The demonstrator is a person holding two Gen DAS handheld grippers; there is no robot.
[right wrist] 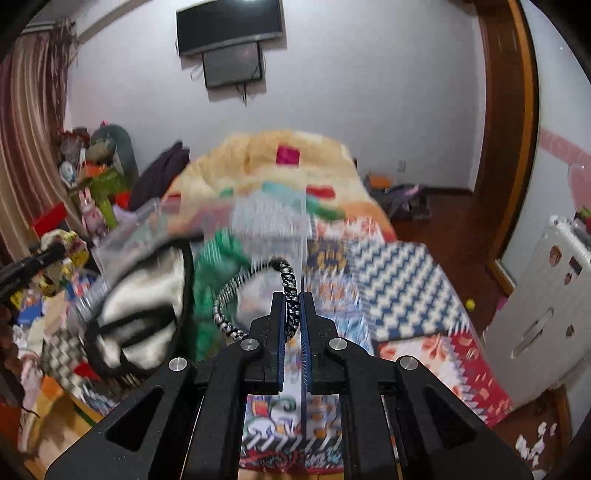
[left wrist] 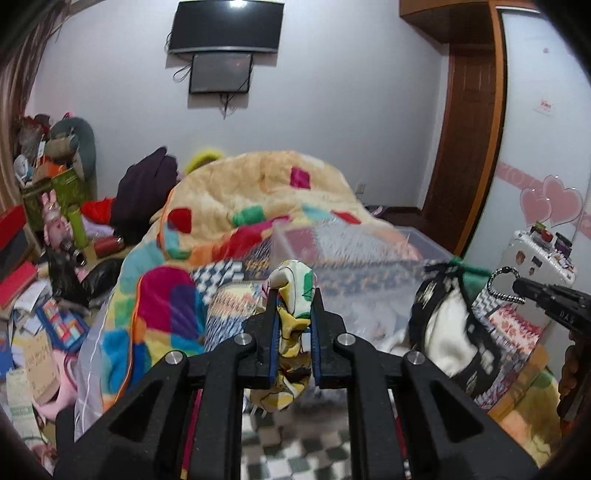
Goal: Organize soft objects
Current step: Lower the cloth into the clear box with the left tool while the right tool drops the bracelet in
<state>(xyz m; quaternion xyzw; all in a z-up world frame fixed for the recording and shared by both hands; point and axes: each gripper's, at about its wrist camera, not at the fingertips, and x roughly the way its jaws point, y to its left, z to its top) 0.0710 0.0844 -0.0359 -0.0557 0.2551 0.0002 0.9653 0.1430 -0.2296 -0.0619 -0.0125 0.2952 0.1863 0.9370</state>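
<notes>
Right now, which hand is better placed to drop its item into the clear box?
Probably left: its gripper holds the yellow cloth right before the clear box. The right gripper only pinches a braided cord.

Home bedroom: bed under patchwork blanket, wall TV, curtains.

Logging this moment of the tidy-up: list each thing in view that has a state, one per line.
left gripper: shut on yellow patterned cloth
right gripper: shut on braided cord
black-and-white bag: hanging from the cord, blurred
clear plastic bin: open-topped, on the bed
wall television: off
</notes>
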